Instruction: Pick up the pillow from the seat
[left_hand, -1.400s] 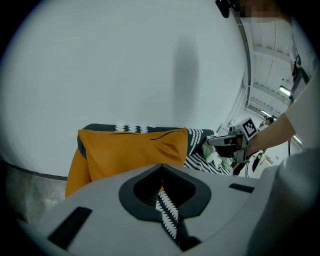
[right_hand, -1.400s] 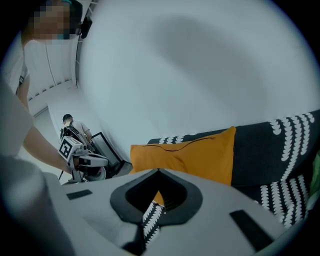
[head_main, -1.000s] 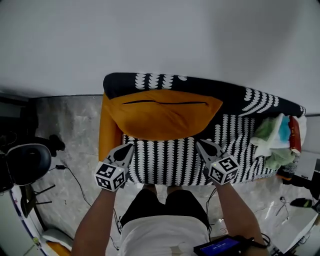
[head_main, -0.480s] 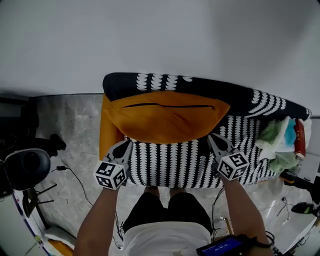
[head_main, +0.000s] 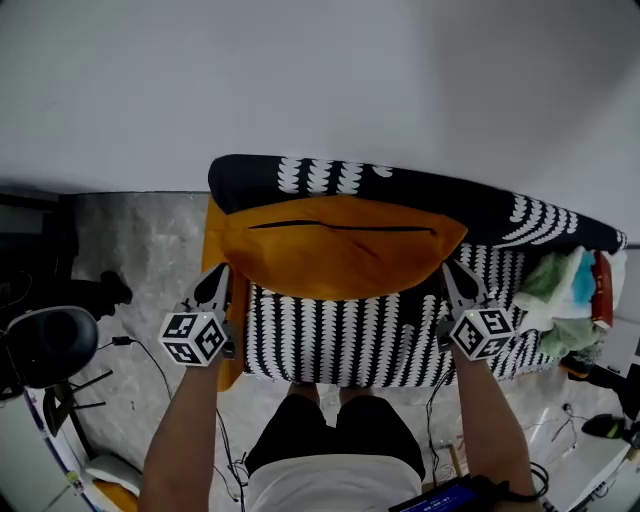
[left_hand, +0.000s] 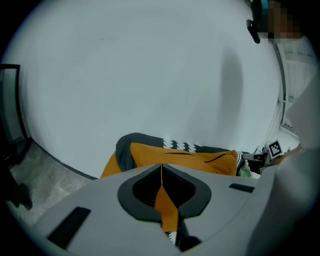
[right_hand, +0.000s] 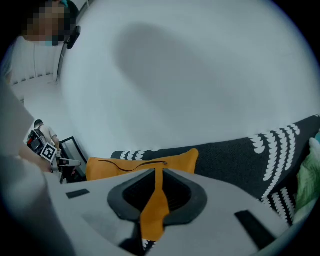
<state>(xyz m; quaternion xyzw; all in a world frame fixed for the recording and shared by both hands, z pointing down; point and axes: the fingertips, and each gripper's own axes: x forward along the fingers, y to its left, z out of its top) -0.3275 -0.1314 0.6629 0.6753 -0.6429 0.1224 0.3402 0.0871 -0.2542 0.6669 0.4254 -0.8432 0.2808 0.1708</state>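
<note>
While the left gripper (head_main: 221, 273) pinches the plump orange fabric pillow (head_main: 340, 255), the right gripper (head_main: 448, 270) is opening its jaws around another corner; seemingly mid-lift, re-clamp next.

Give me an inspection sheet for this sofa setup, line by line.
Surface: black-and-white patterned seat.
Job's things: orange pillow, pinched at both ends.
Clutter: pile of cloths and a red item at the seat's right end.
Grippers: left gripper shut on pillow fabric; right gripper has pillow fabric between its jaws, which are opening.
Cables: thin cable on the floor, left.
Surroundings: white wall, marble floor, black chair.
</note>
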